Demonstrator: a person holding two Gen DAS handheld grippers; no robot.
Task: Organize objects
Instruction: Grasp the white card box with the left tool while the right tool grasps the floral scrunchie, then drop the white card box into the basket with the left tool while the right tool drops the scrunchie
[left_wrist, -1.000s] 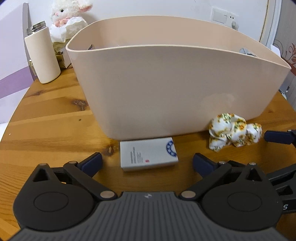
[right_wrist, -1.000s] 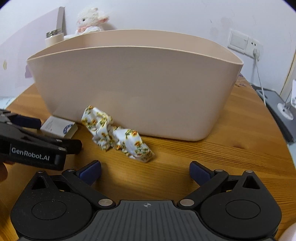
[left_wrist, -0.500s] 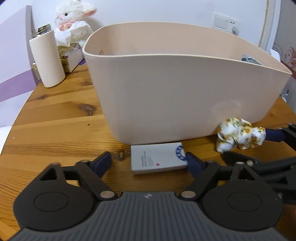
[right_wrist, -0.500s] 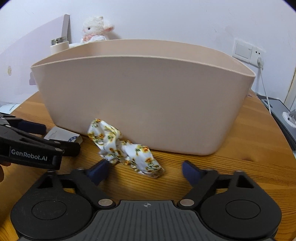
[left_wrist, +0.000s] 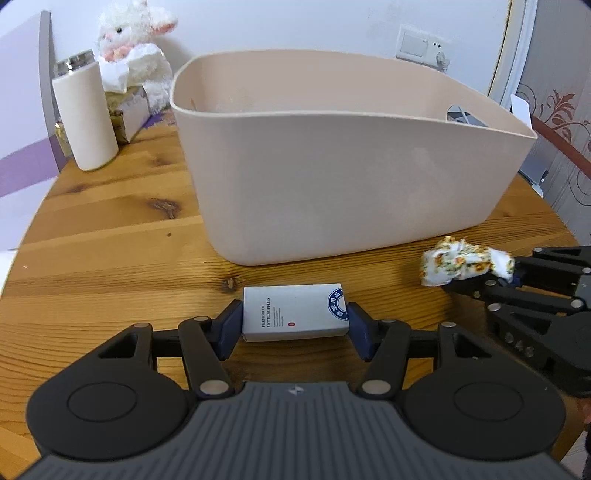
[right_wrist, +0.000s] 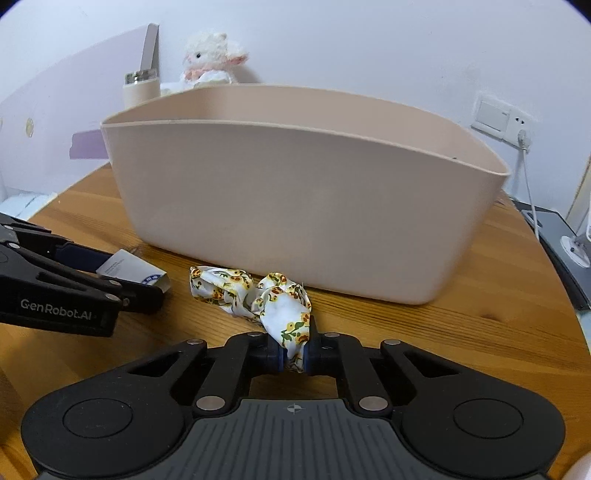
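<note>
1. Small white box and flowered cloth lie on the wooden desk, before a beige tub.
2. Only the left view shows the tub's handle hole; the right, a wall cord.
3. Left claw clamps the box; right claw pinches the cloth.

A round wooden table of knotty pine planks fills the foreground; behind it rises a plain white wall, evenly lit; at the table's far left edge stand a cream flask with a metal cap, a white plush lamb and a tissue box; right of the table the wall carries a white switch and socket plate with a cable plugged in; farther right, patterned wallpaper.
</note>
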